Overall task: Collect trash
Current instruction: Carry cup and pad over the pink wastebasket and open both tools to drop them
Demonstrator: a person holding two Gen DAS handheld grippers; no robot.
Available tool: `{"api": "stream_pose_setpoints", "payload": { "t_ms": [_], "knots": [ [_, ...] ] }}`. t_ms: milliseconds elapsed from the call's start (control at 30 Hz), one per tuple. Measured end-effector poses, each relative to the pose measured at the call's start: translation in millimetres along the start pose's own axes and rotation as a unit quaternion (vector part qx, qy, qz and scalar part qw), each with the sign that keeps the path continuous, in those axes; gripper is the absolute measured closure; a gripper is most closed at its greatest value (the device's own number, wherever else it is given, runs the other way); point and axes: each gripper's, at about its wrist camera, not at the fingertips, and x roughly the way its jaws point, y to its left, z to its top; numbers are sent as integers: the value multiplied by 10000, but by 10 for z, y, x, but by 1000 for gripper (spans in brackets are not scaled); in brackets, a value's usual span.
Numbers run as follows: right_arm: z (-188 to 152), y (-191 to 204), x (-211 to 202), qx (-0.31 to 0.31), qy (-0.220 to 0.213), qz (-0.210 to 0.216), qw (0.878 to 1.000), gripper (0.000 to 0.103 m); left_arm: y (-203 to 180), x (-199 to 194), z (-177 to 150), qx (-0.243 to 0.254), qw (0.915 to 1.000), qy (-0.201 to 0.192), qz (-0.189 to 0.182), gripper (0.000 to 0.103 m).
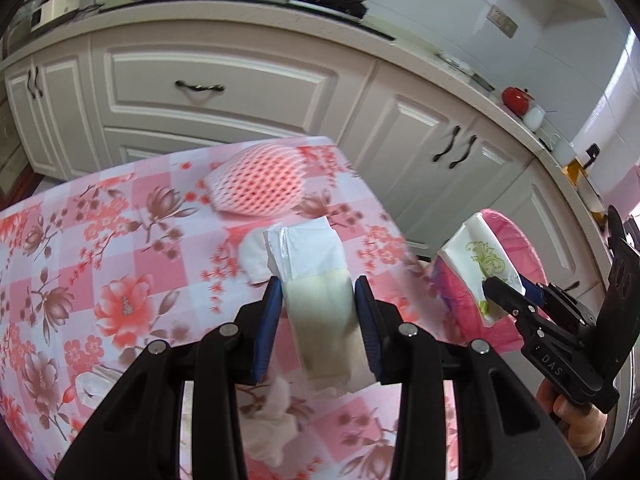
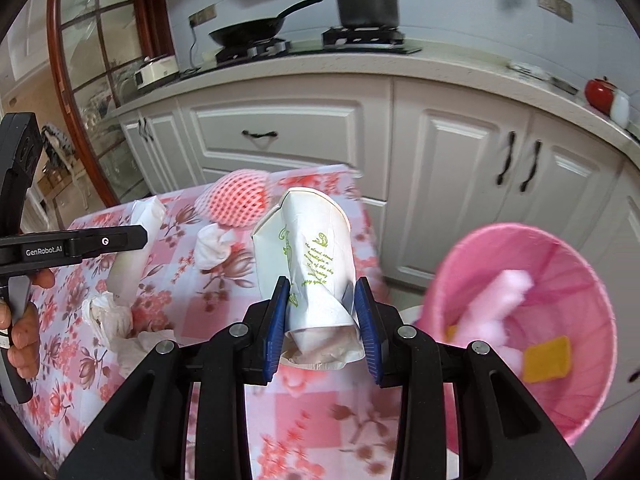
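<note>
Two grippers, left gripper (image 1: 318, 300) clamping tissue pack (image 1: 308, 264), right gripper (image 2: 322, 304) clamping paper cup (image 2: 308, 264)

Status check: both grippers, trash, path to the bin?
Left gripper shut on tissue pack. Right gripper shut on crushed paper cup, beside pink bin. Foam net, crumpled tissues remain on table. Path clear.
</note>
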Motion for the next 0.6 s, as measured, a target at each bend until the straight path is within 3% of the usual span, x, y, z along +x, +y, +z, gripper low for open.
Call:
{"api": "stream_pose_setpoints", "payload": {
  "t_ms": [600],
  "knots": [
    [-145,-1056,-449,622,-191,-628,9959,70,-1311,228,161,818,9953,-21,-519,67]
  ]
}}
